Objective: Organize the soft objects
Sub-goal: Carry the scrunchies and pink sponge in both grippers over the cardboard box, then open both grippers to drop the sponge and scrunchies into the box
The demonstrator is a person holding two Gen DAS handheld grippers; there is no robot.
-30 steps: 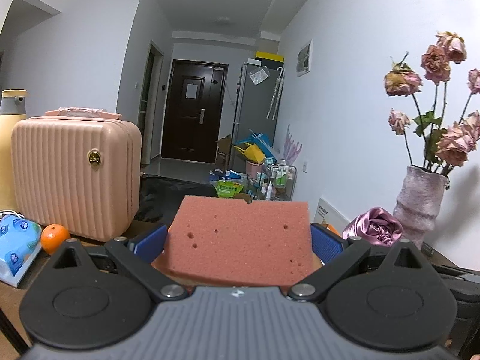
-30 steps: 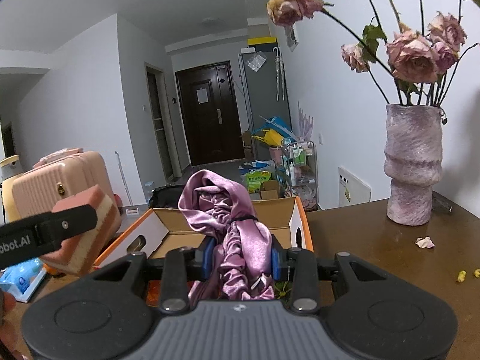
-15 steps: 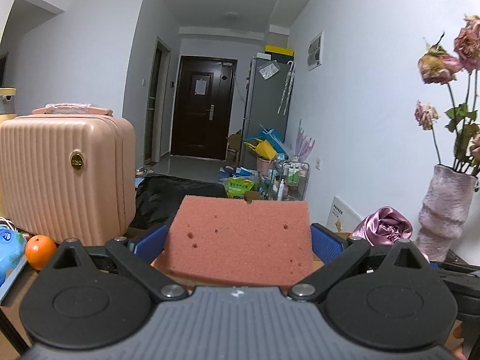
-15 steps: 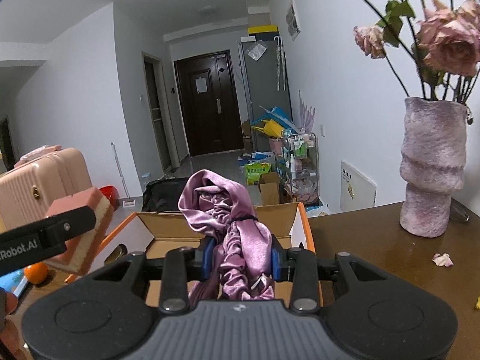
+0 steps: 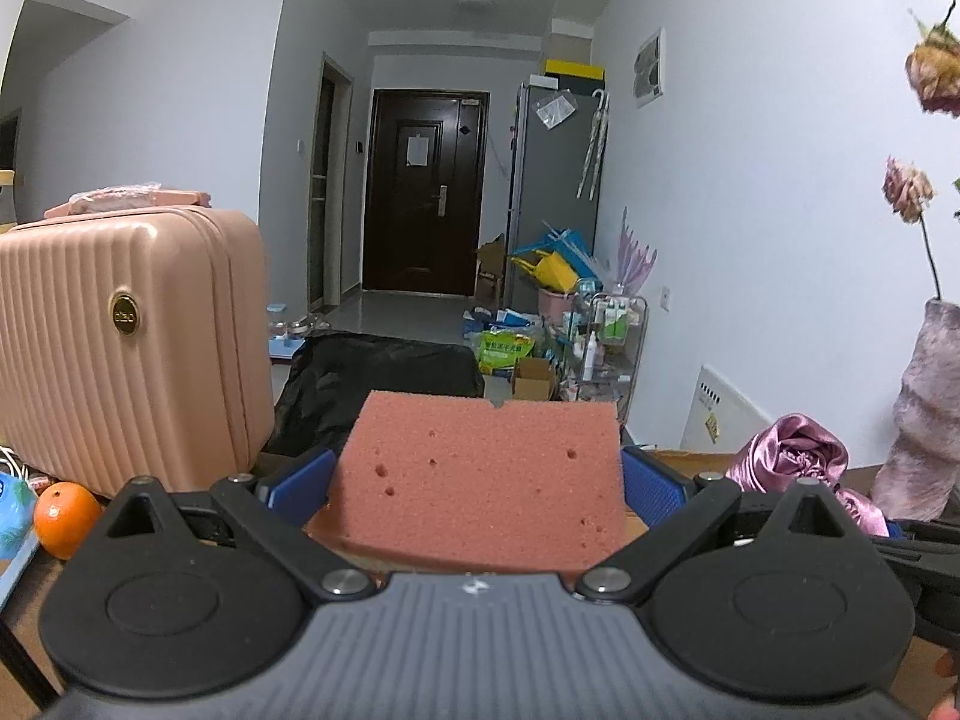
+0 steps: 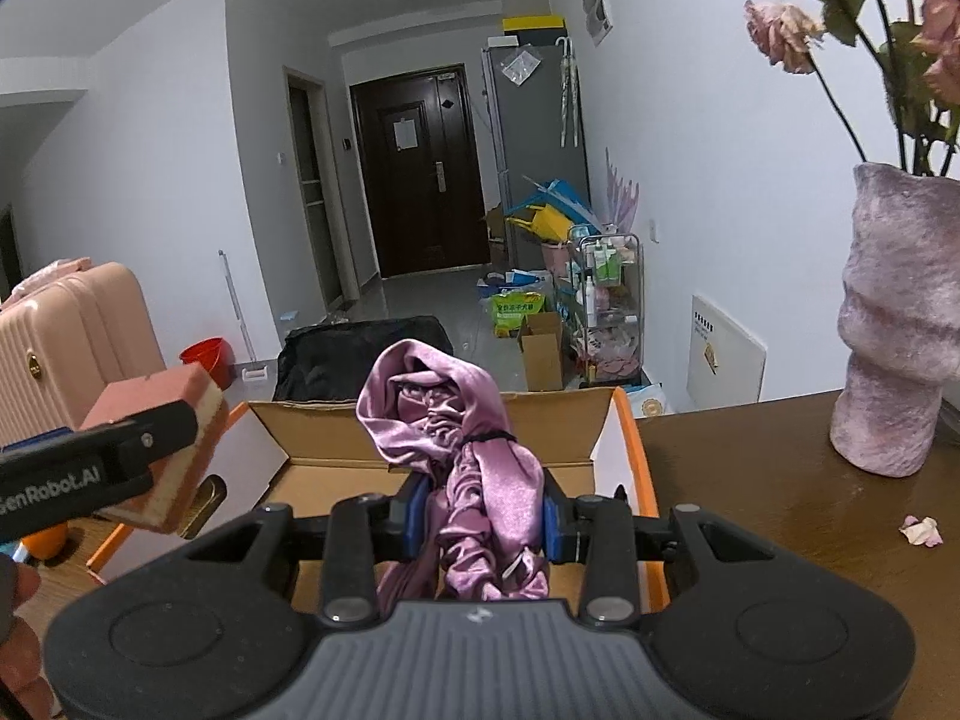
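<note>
At the far left of our table we see a pink suitcase standing upright, with an orange just beside its base. Next comes our left gripper — its blue pads are pressed against both sides of a pink sponge, which we hold off the table, beside the left flap of an open cardboard box. Over that box sits our right gripper, its jaws drawn in narrow and pinching a bunched purple satin cloth — the fabric rises above the pads and hangs below them. Further right on the brown table stands a mauve vase of dried roses, well apart from the box, with a fallen petal near it.
</note>
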